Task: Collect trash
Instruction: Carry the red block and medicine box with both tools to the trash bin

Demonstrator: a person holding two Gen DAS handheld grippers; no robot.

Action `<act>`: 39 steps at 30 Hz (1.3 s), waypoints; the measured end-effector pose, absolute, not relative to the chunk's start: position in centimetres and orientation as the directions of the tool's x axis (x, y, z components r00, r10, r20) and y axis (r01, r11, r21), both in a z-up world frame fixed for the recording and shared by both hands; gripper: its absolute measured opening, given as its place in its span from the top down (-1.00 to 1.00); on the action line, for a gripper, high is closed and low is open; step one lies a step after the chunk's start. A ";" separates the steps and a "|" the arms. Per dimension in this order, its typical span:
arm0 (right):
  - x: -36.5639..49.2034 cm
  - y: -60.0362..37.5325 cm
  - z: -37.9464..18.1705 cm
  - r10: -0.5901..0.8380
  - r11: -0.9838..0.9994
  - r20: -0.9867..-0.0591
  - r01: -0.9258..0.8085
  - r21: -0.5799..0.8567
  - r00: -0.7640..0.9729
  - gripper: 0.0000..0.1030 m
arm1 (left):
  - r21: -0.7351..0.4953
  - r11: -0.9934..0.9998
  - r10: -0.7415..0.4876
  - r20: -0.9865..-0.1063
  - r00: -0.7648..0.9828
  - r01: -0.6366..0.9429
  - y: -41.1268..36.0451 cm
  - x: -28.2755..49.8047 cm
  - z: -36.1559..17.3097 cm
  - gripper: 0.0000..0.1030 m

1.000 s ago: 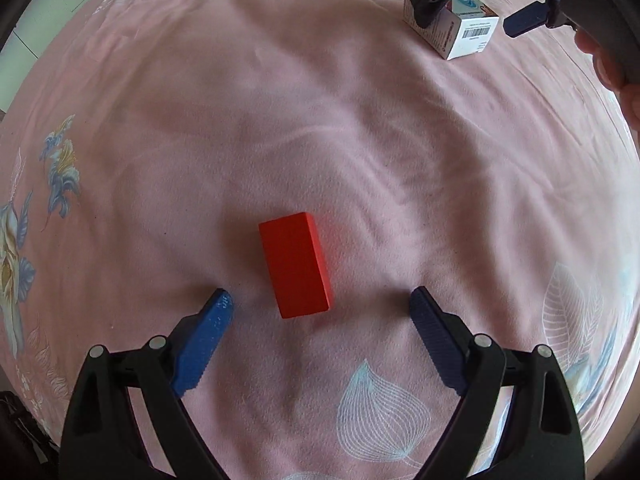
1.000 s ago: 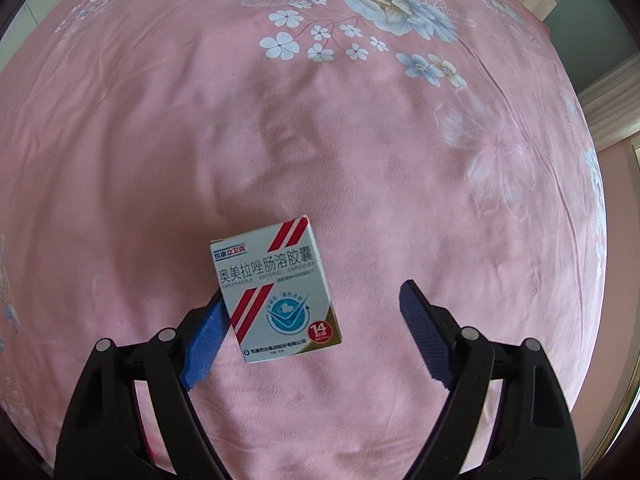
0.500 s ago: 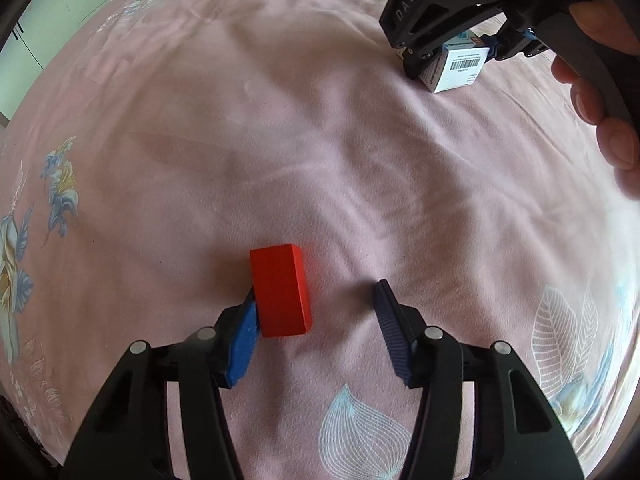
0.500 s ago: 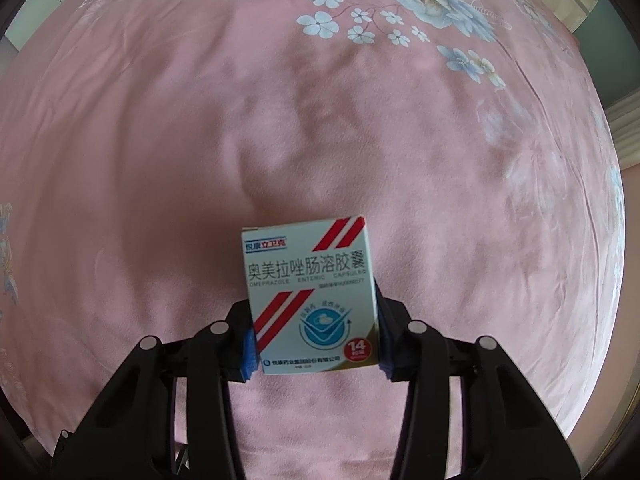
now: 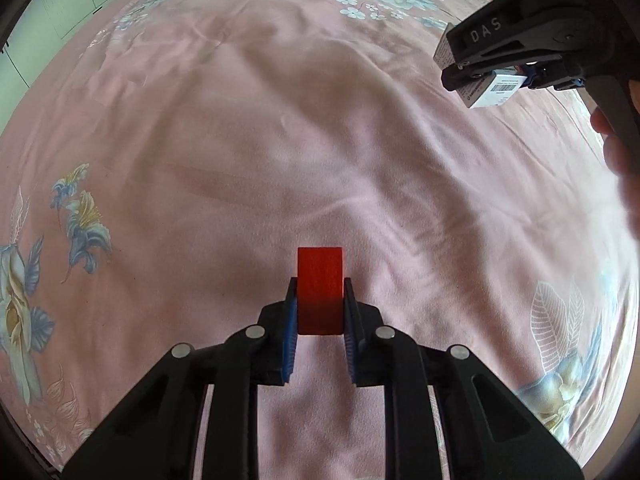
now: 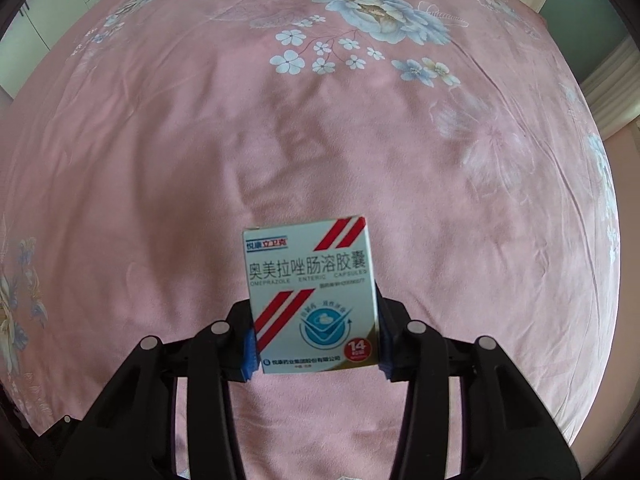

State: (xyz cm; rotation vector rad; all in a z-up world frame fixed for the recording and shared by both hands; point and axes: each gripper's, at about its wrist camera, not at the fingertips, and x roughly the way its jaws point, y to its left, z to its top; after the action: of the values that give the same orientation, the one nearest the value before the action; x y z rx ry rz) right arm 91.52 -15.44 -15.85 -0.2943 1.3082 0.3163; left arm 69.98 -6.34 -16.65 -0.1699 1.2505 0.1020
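1. Your left gripper (image 5: 320, 312) has just closed: its jaws, wide apart a second ago with the red block (image 5: 320, 292) lying loose between them, now clamp the block's two long sides.
2. Your right gripper (image 6: 316, 340) has likewise just closed on the omeprazole capsule box (image 6: 312, 300), which now sits upright between the blue pads (image 6: 249, 354).
3. Both pieces of trash have left the pink floral bedsheet (image 5: 280, 140); collection is, by judgement, ready for carrying off, though no bin is in view.
4. Both grippers point steeply down at the bed. In the left view, your right hand (image 5: 616, 148) holds its gripper at upper right, well apart from the block.
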 end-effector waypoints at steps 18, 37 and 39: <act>80.4 -20.1 -1.6 0.079 0.947 -0.877 -0.310 -0.082 0.474 0.12 | -0.011 0.993 -0.062 -0.898 0.435 0.118 -0.8 67.0 -5.1 0.57; 57.6 -19.0 5.0 0.073 0.954 -0.771 -0.271 -0.132 0.633 0.12 | 0.030 0.992 -0.052 -0.790 0.611 0.124 -0.2 49.3 3.4 0.57; 54.0 -18.7 7.0 0.102 0.954 -0.759 -0.280 -0.109 0.643 0.12 | 0.036 0.994 -0.038 -0.780 0.624 0.105 0.3 46.1 5.4 0.57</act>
State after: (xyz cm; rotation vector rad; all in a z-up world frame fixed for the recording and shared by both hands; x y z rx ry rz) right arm 53.99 -18.73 7.00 -0.2252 0.8470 0.2193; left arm 46.09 0.34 5.45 0.0803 0.8932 -0.0824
